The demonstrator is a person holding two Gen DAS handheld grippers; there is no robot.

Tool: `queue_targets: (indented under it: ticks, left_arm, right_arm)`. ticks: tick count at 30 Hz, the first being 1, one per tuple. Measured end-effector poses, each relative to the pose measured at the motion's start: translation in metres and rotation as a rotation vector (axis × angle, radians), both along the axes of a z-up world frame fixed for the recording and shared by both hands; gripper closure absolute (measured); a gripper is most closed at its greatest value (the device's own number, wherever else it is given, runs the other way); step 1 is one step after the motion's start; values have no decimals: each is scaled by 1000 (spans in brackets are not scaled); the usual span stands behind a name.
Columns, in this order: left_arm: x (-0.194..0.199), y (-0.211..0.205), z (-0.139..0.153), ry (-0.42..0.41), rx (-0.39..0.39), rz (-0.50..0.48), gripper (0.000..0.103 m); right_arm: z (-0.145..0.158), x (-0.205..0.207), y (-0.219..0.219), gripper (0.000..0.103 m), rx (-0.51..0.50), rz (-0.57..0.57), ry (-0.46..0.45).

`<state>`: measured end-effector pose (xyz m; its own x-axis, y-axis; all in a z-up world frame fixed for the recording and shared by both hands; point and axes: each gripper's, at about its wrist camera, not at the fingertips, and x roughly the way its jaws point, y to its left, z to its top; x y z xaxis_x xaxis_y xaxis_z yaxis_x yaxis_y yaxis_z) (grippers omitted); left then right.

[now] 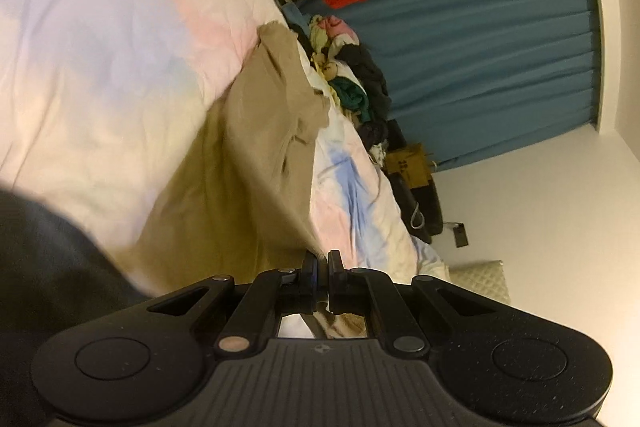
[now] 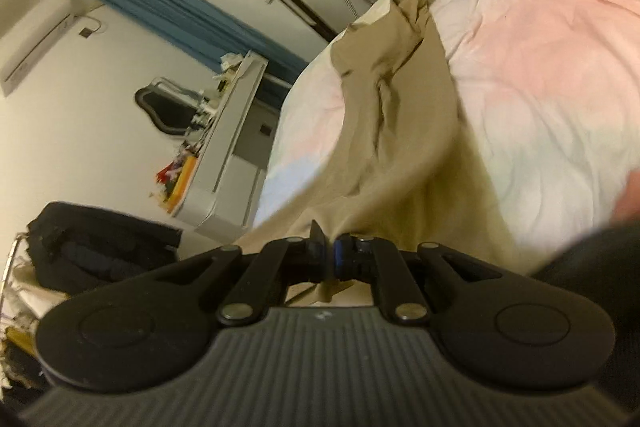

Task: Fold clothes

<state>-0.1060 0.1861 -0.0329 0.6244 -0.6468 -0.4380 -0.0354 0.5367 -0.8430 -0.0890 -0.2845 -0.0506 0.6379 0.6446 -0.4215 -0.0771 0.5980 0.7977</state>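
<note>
Pinching one near edge each, the left gripper (image 1: 322, 261) and right gripper (image 2: 329, 247) hold the tan garment (image 1: 256, 147) stretched over the bed (image 1: 100, 27), probably to flatten it for folding.

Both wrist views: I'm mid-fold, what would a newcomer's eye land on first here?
First, the tan garment, stretched across the pastel tie-dye duvet from the near edge, with both the left gripper and right gripper shut on its near hem. Next, the teal curtain filling the far wall, with a heap of mixed clothes piled at the bed's far end in front of it.
</note>
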Motion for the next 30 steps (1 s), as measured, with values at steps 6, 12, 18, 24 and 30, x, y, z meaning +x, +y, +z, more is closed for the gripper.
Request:
queue_targets:
  ticks: [6,12,18,24,30]
  left_arm:
    - [104,-18,6,-45,147,46,98]
    - [213,-48,-1,-112,336,70,98]
    - [286,-72,-44,-131,484,47,98]
    - [331,-84,-98,-108,590,-5,98]
    - [340,-94,-115,-123,642,-34,97]
  right_arm:
    - [2,107,6,95,5,-142,20]
    - [-27,219,18,95,-52,-244,66]
    - [-69,277,21,95,-158,-234,25]
    - [-108,314,24,95,-235,-198,52]
    - [-123,330,34,94,-310,-164,59]
